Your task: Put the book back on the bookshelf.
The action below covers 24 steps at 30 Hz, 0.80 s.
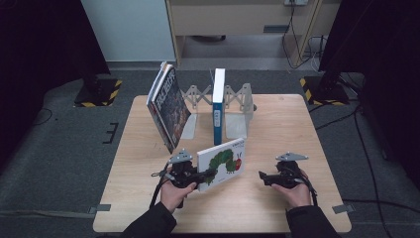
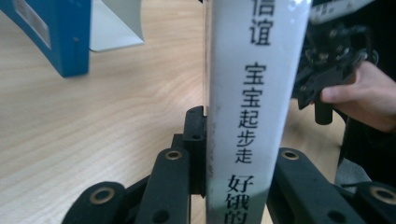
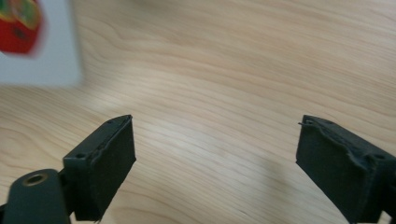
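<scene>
Caterpillar book (image 1: 222, 162), centre frame, is clamped in left gripper (image 1: 205, 175), not yet shelved in rack (image 1: 236, 99); right gripper (image 1: 261, 176) gapes empty.

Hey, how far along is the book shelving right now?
Done: a blue book stands upright in the metal bookend rack, and dark books lean at its left end. In hand: the left gripper is clamped on the caterpillar book. Left: standing it in the rack; the right gripper is open over the table.

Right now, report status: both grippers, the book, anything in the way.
Left gripper shut on caterpillar book, held upright by its spine. Right gripper open, empty, over bare table. Blue book standing in the rack behind; nothing between.
</scene>
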Motion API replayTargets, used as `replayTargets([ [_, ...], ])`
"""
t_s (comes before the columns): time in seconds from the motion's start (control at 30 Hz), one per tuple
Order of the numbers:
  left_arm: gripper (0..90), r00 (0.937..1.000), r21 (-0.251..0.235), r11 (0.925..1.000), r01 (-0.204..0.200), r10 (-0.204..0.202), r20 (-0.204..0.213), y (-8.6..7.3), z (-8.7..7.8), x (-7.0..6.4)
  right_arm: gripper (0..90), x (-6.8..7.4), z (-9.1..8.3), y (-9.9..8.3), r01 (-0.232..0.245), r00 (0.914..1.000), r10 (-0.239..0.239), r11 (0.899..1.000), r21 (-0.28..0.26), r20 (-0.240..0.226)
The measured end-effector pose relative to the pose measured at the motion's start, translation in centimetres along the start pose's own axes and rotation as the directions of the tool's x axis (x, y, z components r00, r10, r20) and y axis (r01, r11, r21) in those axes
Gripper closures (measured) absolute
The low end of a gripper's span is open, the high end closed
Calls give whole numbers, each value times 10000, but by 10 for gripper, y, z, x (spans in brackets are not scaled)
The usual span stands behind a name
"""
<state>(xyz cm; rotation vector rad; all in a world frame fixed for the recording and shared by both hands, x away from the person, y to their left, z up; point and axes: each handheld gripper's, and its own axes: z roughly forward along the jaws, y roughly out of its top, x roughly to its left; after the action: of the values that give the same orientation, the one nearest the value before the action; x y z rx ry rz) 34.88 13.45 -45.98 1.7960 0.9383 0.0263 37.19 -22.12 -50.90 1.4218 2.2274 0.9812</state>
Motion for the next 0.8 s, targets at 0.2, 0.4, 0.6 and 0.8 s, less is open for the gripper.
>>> replayTargets([
  [0.2,746,9988,-292,9995,-86,72,-475,10,-3,1,85,-10,4,-6,169,9990,-192,9983,557,408],
  [0.4,746,9964,-472,9986,-233,194,-820,20,-2,0,66,-14,9,-10,492,9962,-565,9931,1064,665],
  [0.6,746,9949,-752,9965,-369,295,-969,33,2,-4,54,-17,11,-13,452,9953,-549,9920,1178,802],
  [0.8,746,9911,-1000,9938,-490,359,-1284,44,11,-9,49,-18,12,-15,420,9957,-506,9932,1082,778],
])
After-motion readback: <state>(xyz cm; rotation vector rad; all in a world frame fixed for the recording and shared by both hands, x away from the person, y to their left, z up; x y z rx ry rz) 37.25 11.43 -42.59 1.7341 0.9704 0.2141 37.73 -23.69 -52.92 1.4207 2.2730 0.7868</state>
